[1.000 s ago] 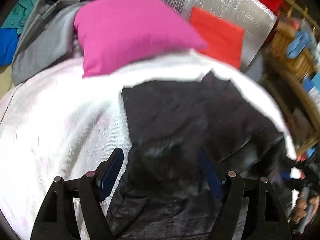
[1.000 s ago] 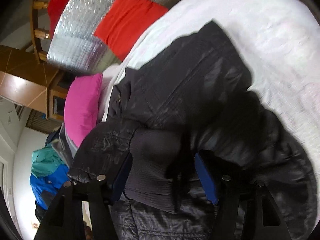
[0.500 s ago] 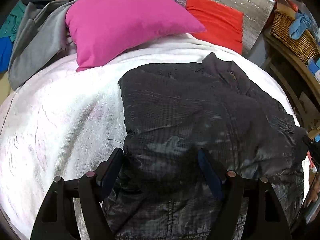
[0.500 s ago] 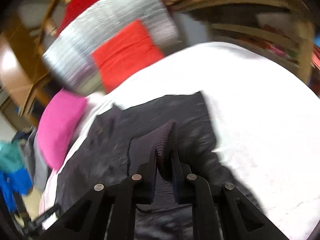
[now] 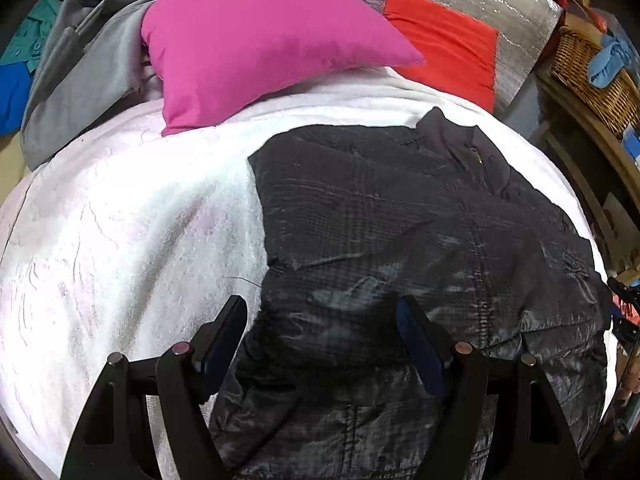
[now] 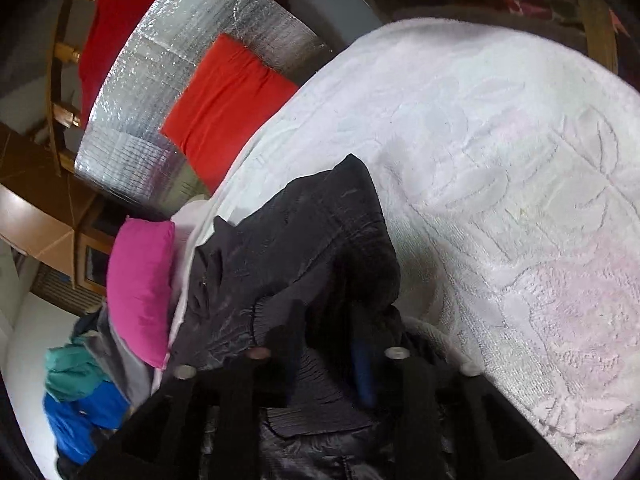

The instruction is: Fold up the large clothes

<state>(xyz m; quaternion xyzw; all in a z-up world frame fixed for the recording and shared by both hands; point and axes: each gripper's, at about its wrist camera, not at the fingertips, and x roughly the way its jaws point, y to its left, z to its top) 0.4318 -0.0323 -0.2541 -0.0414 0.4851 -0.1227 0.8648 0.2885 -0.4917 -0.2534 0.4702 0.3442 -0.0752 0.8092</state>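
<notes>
The left tongs (image 5: 320, 344) hang open over the black jacket (image 5: 400, 248) on the bed (image 5: 120, 240), while the right tongs (image 6: 328, 344) straddle the ribbed cuff (image 6: 312, 384) (whether they pinch it, I cannot tell), so lay that sleeve flat across the middle.

No lettering, label, brand mark or number could be read anywhere in either wrist view, neither on the black jacket (image 5: 400, 240) nor on the white bedspread (image 6: 520, 200) beneath it.
</notes>
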